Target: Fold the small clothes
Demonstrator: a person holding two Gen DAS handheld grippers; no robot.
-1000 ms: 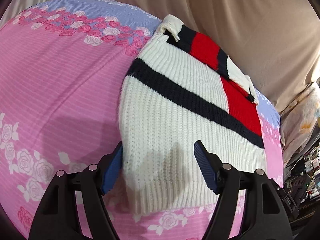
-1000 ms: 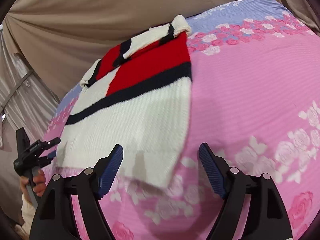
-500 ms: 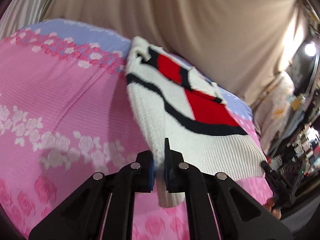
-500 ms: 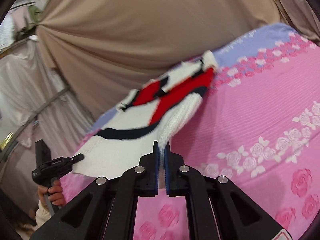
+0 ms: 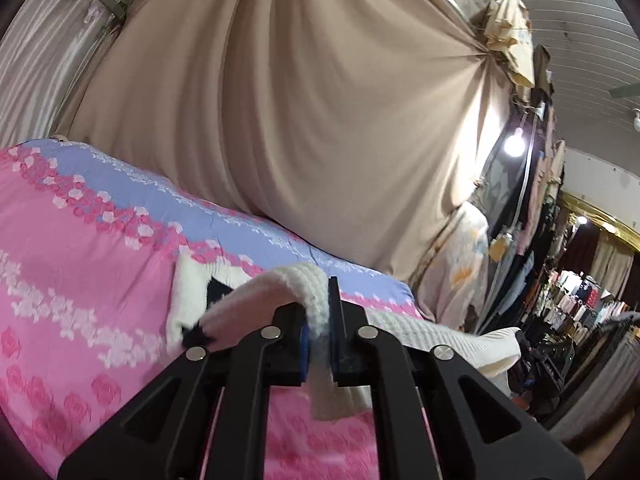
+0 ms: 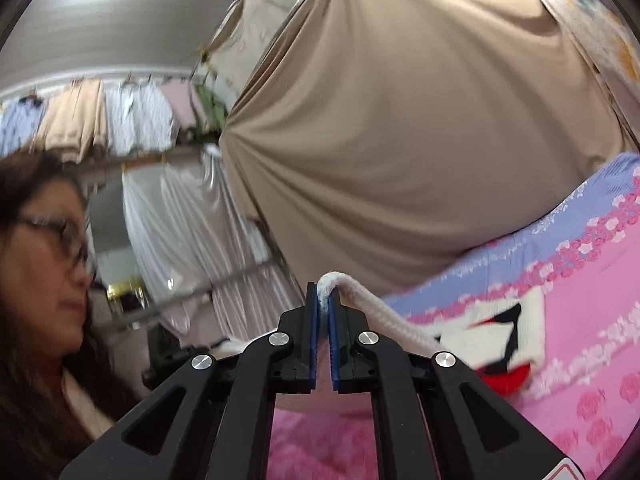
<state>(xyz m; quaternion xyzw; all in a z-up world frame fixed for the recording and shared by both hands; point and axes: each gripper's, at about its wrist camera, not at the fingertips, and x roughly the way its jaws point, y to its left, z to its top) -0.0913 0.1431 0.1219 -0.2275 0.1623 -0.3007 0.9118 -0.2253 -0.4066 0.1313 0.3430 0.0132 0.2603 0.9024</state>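
— Two grippers, one sweater (image 5: 316,312)?
— Yes. The left gripper (image 5: 319,344) pinches its white ribbed hem; the right gripper (image 6: 323,320) clamps the same hem farther along.
— And the sweater itself?
— Lifted at the hem, its far end — red, navy, white — lying on the pink bedspread (image 5: 80,260) before a tan curtain (image 5: 320,100).

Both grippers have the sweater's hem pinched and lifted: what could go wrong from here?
The left gripper and right gripper each pinch only a thin edge of the knit sweater, so it may slip free. The collar end lying on the pink bedsheet could drag and bunch, skewing the fold.
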